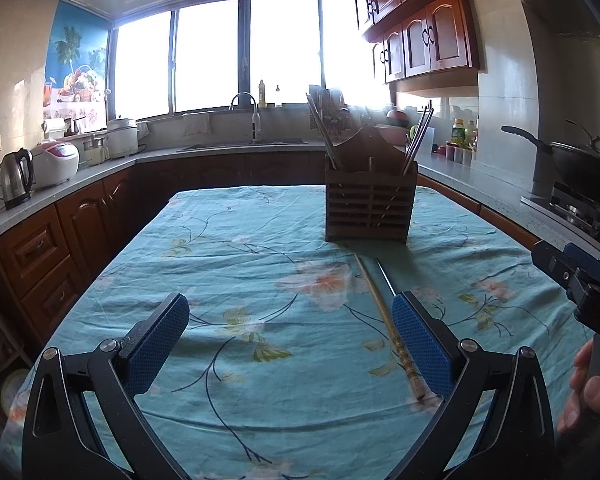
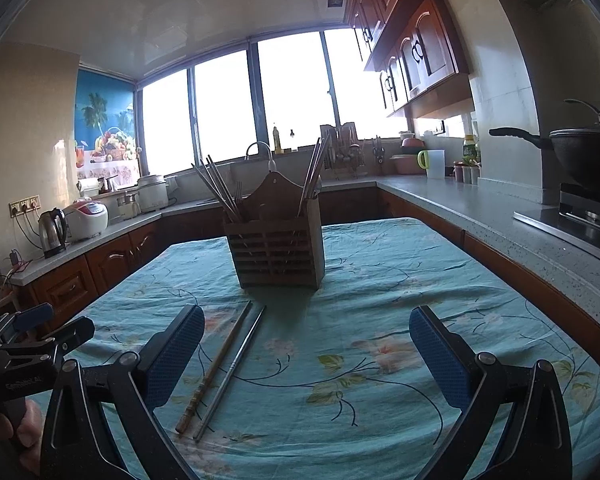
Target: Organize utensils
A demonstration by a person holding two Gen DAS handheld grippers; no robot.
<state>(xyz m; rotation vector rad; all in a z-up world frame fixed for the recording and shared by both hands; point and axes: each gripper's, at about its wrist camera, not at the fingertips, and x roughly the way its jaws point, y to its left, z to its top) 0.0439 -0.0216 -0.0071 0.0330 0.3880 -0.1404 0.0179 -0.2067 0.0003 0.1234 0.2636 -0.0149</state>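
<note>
A wooden slatted utensil holder (image 1: 370,204) (image 2: 278,246) stands on the table with several chopsticks leaning in its left and right compartments. In front of it two loose chopsticks lie side by side on the cloth: a wooden chopstick (image 1: 384,320) (image 2: 214,368) and a metal chopstick (image 1: 386,278) (image 2: 234,368). My left gripper (image 1: 292,316) hovers open above the cloth, its right finger (image 1: 420,344) beside the wooden chopstick and covering part of the metal one. My right gripper (image 2: 306,344) is open too, with both chopsticks just inside its left finger (image 2: 176,356).
The table wears a teal floral cloth (image 1: 240,280) (image 2: 380,280). Counters ring it: kettle (image 1: 16,178) and rice cooker (image 1: 56,164) on the left, sink (image 1: 244,144) at the back, wok (image 2: 584,156) on the stove at right. A hand (image 1: 588,392) holds the other gripper.
</note>
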